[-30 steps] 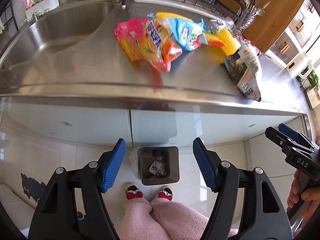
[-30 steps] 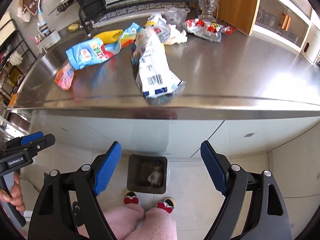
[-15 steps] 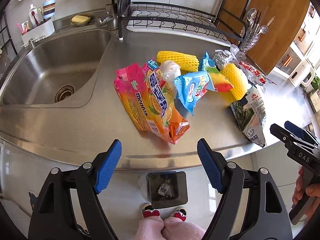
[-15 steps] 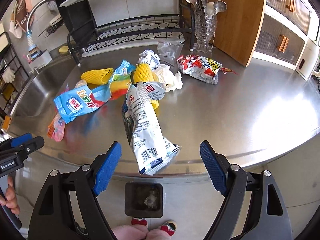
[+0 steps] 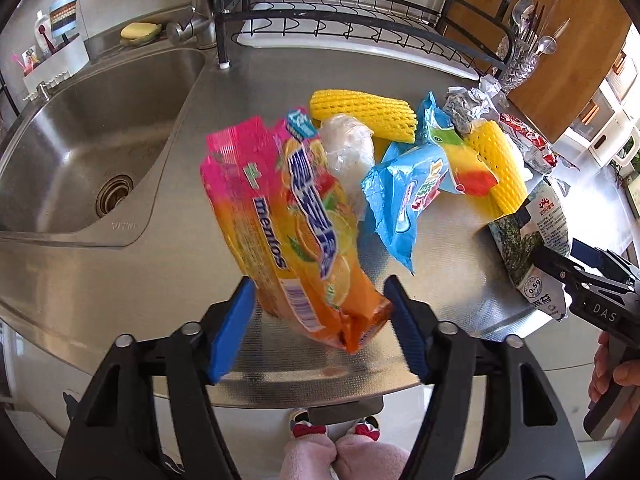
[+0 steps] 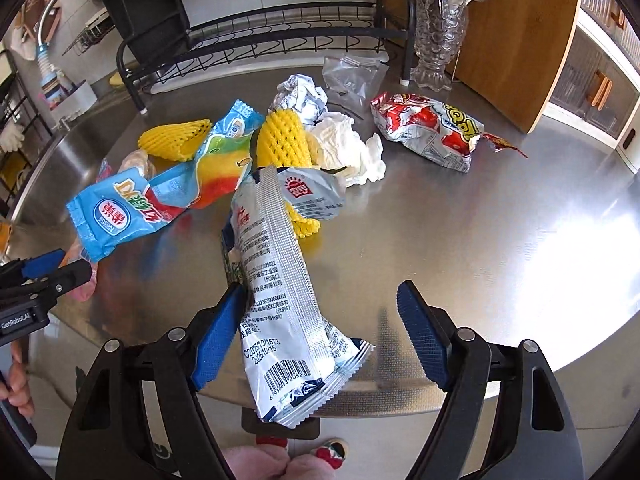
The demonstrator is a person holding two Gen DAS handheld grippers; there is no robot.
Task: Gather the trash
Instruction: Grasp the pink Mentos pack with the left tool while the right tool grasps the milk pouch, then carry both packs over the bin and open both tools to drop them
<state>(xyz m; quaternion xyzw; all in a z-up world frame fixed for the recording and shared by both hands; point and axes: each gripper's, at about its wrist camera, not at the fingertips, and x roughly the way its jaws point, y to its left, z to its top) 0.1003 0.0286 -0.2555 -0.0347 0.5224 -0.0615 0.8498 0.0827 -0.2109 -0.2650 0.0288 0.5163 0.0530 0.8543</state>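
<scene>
Trash lies scattered on the steel counter [image 6: 500,248]. My left gripper [image 5: 320,292] is closing around the near end of an orange-pink candy bag [image 5: 288,220]; its pads stand just off the bag's sides. My right gripper [image 6: 322,296] is also closing, and a silver-white snack bag [image 6: 276,272] lies between its jaws, against the left pad and well apart from the right one. Farther back are a blue wrapper [image 6: 132,208], yellow foam nets [image 6: 280,140], crumpled foil [image 6: 300,96], white tissue [image 6: 344,148], a clear plastic bag [image 6: 352,76] and a red snack bag [image 6: 428,128].
A sink [image 5: 80,152] opens at the left of the counter. A black dish rack [image 5: 340,12] runs along the back, with a glass utensil holder [image 6: 436,40] and a wooden board [image 6: 520,40] at the back right. The trash bin [image 6: 280,424] peeks out below the counter's front edge.
Both grippers have moved forward from over the floor bin to over the counter. Each now has a bag between its jaws, and both pairs of jaws have narrowed.
</scene>
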